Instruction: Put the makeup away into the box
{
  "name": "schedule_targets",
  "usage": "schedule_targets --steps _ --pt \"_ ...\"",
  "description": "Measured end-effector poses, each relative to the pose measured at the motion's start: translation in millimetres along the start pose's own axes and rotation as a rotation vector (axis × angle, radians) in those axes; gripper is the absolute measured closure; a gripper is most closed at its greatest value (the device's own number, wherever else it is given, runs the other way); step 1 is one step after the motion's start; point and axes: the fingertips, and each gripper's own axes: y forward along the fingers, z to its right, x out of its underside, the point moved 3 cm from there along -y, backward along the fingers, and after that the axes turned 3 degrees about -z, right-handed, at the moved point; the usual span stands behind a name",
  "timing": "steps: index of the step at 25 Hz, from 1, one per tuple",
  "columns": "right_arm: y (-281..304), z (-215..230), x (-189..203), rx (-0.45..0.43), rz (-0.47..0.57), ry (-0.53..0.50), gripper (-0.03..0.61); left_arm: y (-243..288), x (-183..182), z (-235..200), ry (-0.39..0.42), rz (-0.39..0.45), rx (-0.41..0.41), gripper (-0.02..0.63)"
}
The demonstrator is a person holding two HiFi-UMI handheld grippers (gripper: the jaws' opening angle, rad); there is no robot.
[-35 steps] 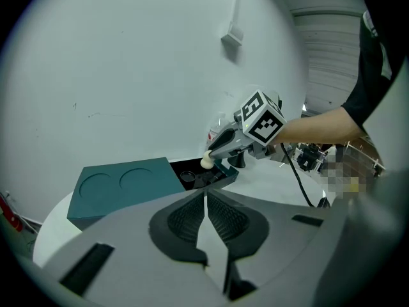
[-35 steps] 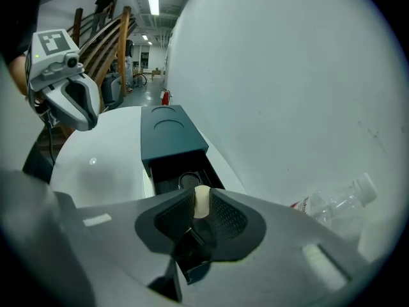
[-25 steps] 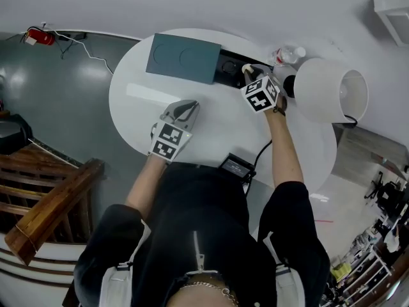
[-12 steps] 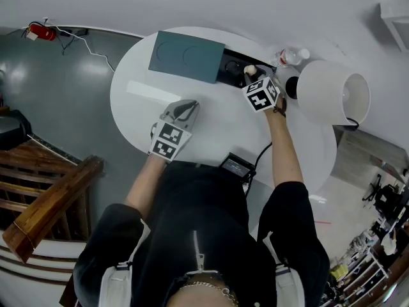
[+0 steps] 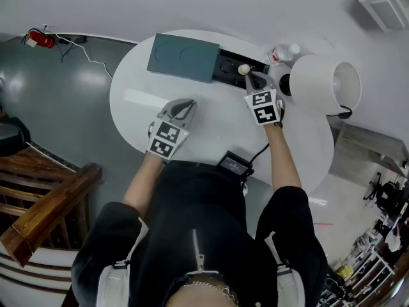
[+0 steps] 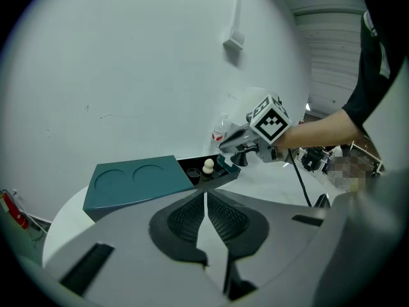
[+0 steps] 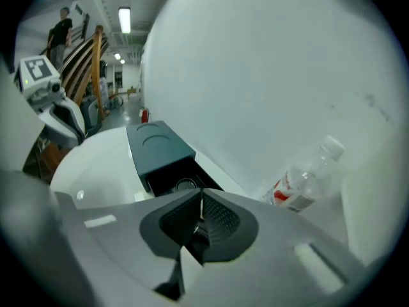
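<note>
A teal box lies at the far side of the white table, its lid slid left off a black compartment. A cream makeup sponge stands upright in that compartment beside a small round pot. My right gripper hovers just short of the sponge, apart from it; its jaws are closing with nothing between them. My left gripper rests low over the table's middle, shut and empty. The left gripper view shows the box and sponge ahead.
A white lamp stands at the table's right, with a clear water bottle lying behind the right gripper. A black power adapter and cable sit at the near edge. Wooden stair rails are at lower left.
My right gripper has drawn back from the box and risen, leaving the sponge standing in the compartment. The left gripper has stayed put.
</note>
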Motion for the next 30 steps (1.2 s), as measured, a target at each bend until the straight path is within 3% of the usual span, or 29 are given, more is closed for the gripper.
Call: schedule_targets --steps 3,5,17,30 --pt "-29.5 1.0 1.6 -0.011 0.114 0.198 0.574 -4.2 -5.8 1.8 0.018 0.018 -0.001 0.589" --pt "-50.8 0.4 5.3 0.007 0.172 0.259 0.574 -7.5 -8.8 5.3 0.034 0.029 -0.001 0.59" --pt "-140.2 -19.9 44.4 0.092 0.328 0.4 0.574 -26.0 -21.8 26.1 0.099 0.078 -0.001 0.589" --pt "-172.1 -36.6 83.2 0.132 0.32 0.436 0.574 -29.9 -25.2 48.8 0.138 0.098 0.014 0.589"
